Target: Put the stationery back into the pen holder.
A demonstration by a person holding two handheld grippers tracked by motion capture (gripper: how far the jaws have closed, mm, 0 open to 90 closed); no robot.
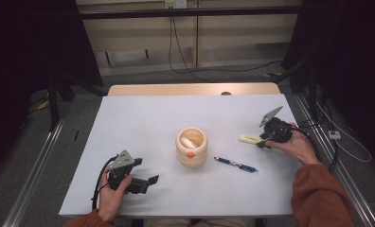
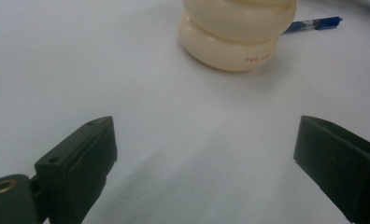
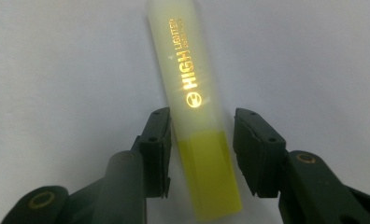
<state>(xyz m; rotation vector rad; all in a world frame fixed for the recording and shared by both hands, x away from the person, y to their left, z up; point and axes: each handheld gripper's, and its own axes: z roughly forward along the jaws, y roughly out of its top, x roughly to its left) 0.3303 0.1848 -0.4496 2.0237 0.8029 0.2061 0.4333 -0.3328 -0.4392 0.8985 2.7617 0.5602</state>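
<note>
A yellow highlighter (image 1: 250,139) lies on the white table (image 1: 143,118) at the right. My right gripper (image 1: 263,141) reaches it from the right. In the right gripper view the highlighter (image 3: 192,93) lies between the jaws of the right gripper (image 3: 202,116); the left pad is at its side and a thin gap shows at the right pad. My left gripper (image 1: 152,182) rests at the front left, open, with bare table between the jaws of the left gripper (image 2: 204,135). It points at a cream round pot (image 1: 191,146), whose base (image 2: 234,37) stands well ahead.
The pot holds a pale stick-like item, and something small and orange shows at its front. A blue pen (image 1: 235,164) lies to the right of the pot, also seen as the blue pen (image 2: 314,23) behind it. Cables trail off the table's right side.
</note>
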